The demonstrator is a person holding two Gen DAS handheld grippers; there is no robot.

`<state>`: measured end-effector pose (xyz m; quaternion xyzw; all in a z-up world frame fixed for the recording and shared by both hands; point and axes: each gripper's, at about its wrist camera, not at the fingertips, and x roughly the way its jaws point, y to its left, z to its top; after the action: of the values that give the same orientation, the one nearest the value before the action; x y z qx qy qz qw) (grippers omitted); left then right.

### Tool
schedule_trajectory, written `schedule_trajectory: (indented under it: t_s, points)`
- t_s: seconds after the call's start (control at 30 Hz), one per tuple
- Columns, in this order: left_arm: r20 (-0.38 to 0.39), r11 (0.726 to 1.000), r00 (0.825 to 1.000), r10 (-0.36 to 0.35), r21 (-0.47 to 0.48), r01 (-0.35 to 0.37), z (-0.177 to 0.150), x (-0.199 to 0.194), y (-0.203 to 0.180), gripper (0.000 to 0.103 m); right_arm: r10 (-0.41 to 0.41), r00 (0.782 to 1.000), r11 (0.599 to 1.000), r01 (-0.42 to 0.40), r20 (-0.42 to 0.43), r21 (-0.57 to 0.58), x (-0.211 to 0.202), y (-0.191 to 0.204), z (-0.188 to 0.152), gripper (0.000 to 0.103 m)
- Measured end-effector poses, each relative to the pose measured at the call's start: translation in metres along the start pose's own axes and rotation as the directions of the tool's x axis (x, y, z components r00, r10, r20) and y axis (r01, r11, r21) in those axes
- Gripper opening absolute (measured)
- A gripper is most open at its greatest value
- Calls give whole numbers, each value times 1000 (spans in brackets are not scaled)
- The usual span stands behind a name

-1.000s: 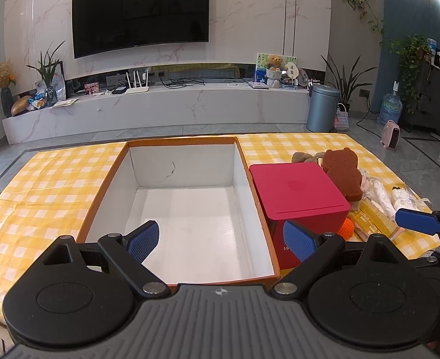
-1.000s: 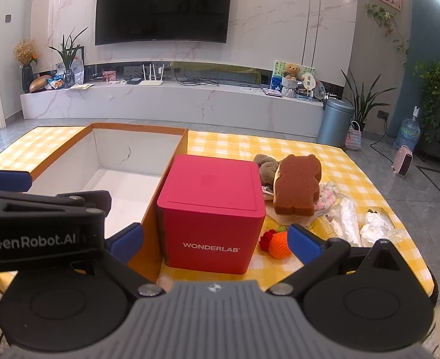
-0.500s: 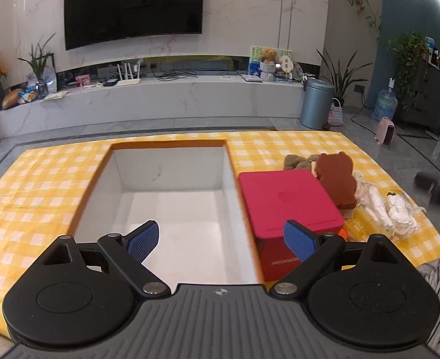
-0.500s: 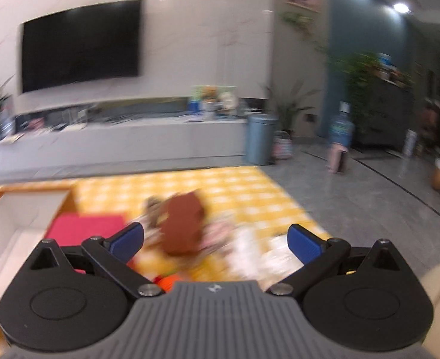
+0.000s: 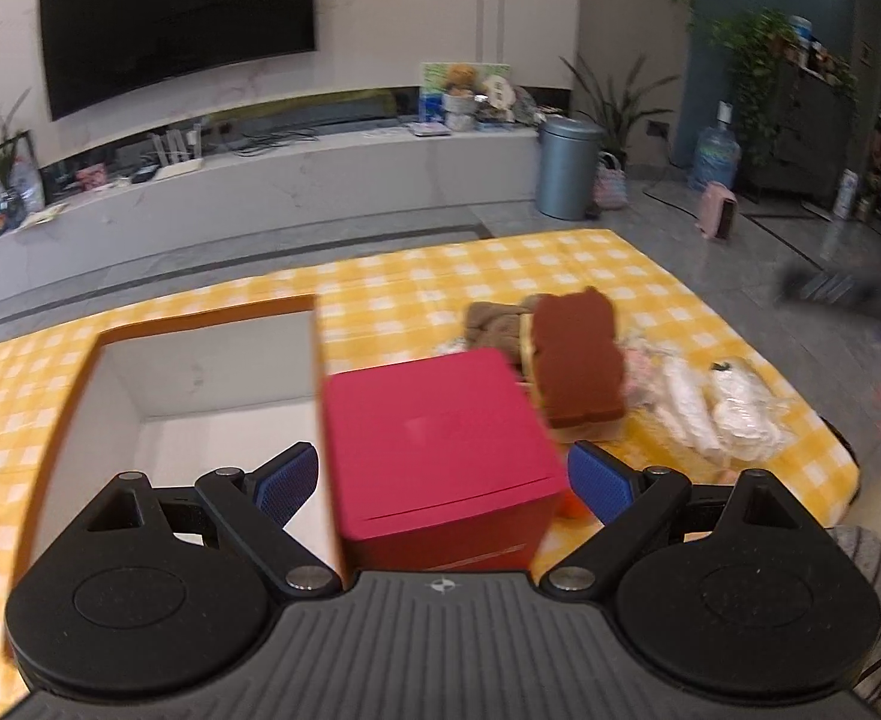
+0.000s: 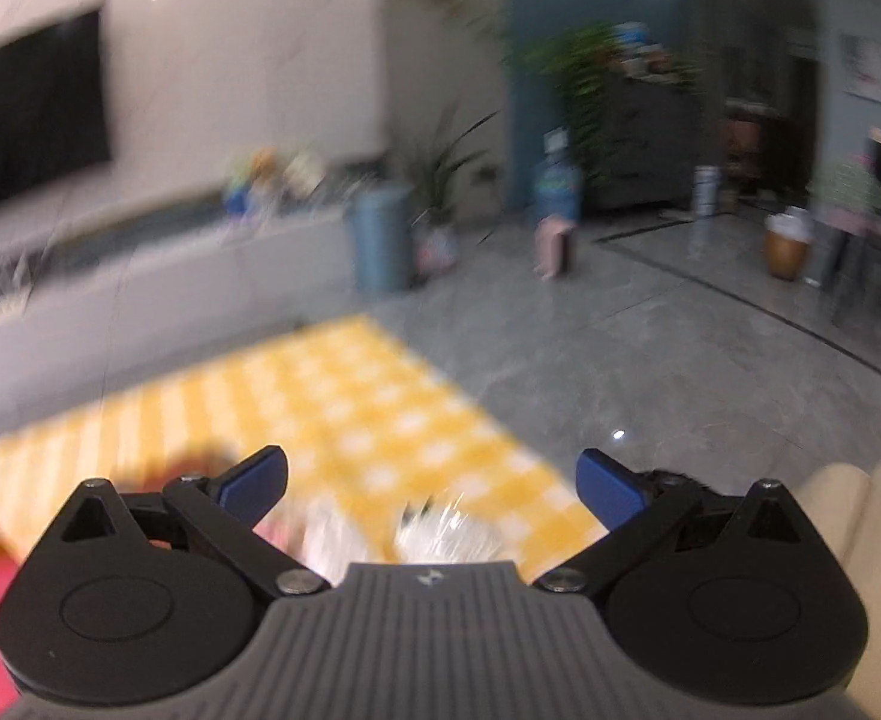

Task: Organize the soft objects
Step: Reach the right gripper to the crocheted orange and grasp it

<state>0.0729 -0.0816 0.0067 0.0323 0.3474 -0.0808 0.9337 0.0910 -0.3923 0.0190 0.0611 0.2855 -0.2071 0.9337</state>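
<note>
A brown bear-shaped sponge leans behind a red lidded box on the yellow checked cloth. A brown plush lies beside the sponge, and clear bags of white soft items lie to its right. A large open white box with orange rim stands at the left. My left gripper hovers open over the red box. My right gripper is open above the blurred bags at the cloth's right end, holding nothing.
A low marble TV bench and a wall TV stand behind the table. A grey bin, plants and a water bottle stand on the grey floor at the right. The right wrist view is motion-blurred.
Both views have swung to the right. The left gripper has gone from over the white box to over the red box. The right gripper has turned away from the boxes toward the cloth's right end.
</note>
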Motion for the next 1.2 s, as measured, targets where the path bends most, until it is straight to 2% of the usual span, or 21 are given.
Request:
schedule_trajectory:
  t_s: [0.1, 0.2, 0.33, 0.37, 0.43, 0.57, 0.63, 0.7, 0.77, 0.9, 0.97, 1.07, 1.2]
  points:
    - [-4, 999, 1000, -13, 36, 13, 6, 7, -15, 103, 74, 993, 995, -80, -92, -61, 23, 4, -17, 100]
    - [-10, 998, 1000, 5, 70, -4, 12, 16, -28, 103, 121, 977, 980, -146, -177, -134, 34, 17, -35, 100]
    - [-9, 997, 1000, 15, 74, -14, 18, 25, -35, 103, 115, 966, 941, -181, -232, -285, 40, 42, -59, 99]
    - [-13, 997, 1000, 12, 74, -11, 19, 28, -35, 103, 118, 964, 936, -189, -239, -297, 41, 47, -60, 97]
    - [-33, 997, 999, 1, 76, 1, 23, 34, -35, 103, 164, 954, 930, -234, -252, -284, 44, 50, -64, 66]
    - [-25, 998, 1000, 7, 55, -5, 28, 41, -29, 103, 308, 913, 889, -376, -268, -260, 42, 64, -71, 65]
    - [-30, 999, 999, 19, 45, -17, 30, 45, -26, 103, 346, 897, 869, -417, -276, -265, 42, 76, -75, 64]
    - [-37, 999, 999, 39, 38, -37, 30, 47, -19, 103, 329, 894, 866, -414, -306, -281, 48, 89, -81, 59]
    - [-28, 999, 998, 51, -7, -51, 28, 45, -8, 103, 300, 891, 866, -405, -340, -295, 56, 100, -88, 52]
    - [-66, 996, 997, 33, -76, -38, 22, 41, 12, 103, 327, 873, 857, -435, -361, -276, 65, 112, -92, 51]
    - [-62, 995, 997, 35, -94, -40, 21, 35, 19, 103, 316, 881, 860, -423, -351, -286, 69, 116, -93, 51]
    - [-41, 995, 998, 38, -92, -42, 21, 25, 24, 103, 318, 880, 863, -423, -353, -276, 72, 117, -91, 51]
    - [-27, 994, 998, 48, -97, -51, 20, 18, 30, 103, 339, 871, 875, -431, -356, -220, 73, 109, -88, 40]
